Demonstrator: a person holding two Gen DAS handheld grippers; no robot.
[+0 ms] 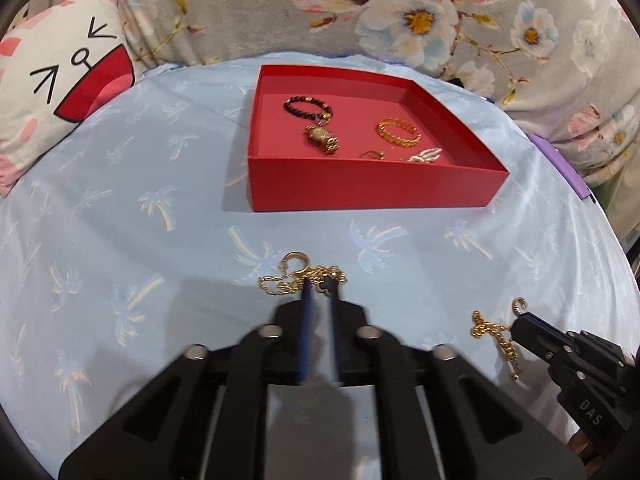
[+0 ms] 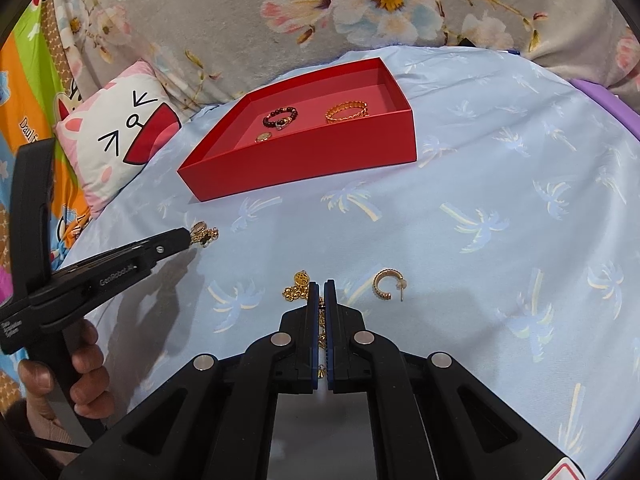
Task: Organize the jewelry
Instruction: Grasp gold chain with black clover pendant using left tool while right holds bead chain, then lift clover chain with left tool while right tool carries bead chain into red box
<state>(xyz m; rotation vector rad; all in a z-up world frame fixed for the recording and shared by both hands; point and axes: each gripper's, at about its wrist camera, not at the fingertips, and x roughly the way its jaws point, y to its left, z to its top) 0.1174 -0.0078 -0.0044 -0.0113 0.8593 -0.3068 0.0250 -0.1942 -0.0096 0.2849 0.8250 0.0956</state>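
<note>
A red open box (image 1: 360, 188) (image 2: 320, 160) lies on the light blue cloth and holds a dark bead bracelet (image 1: 307, 106), a gold watch (image 1: 323, 139), a gold bangle (image 1: 398, 133) and small gold pieces. My left gripper (image 1: 318, 282) is nearly shut around a gold chain (image 1: 288, 282) with a ring-shaped earring beside it; it also shows in the right wrist view (image 2: 192, 238). My right gripper (image 2: 323, 286) is shut on a second gold chain (image 2: 298, 290) (image 1: 494, 334). A gold hoop earring (image 2: 387, 283) lies on the cloth to the right of it.
A cartoon cat pillow (image 1: 60, 92) lies at the left. A floral blanket (image 1: 400, 12) is bunched behind the box. A purple edge (image 1: 560, 168) shows at the right of the cloth.
</note>
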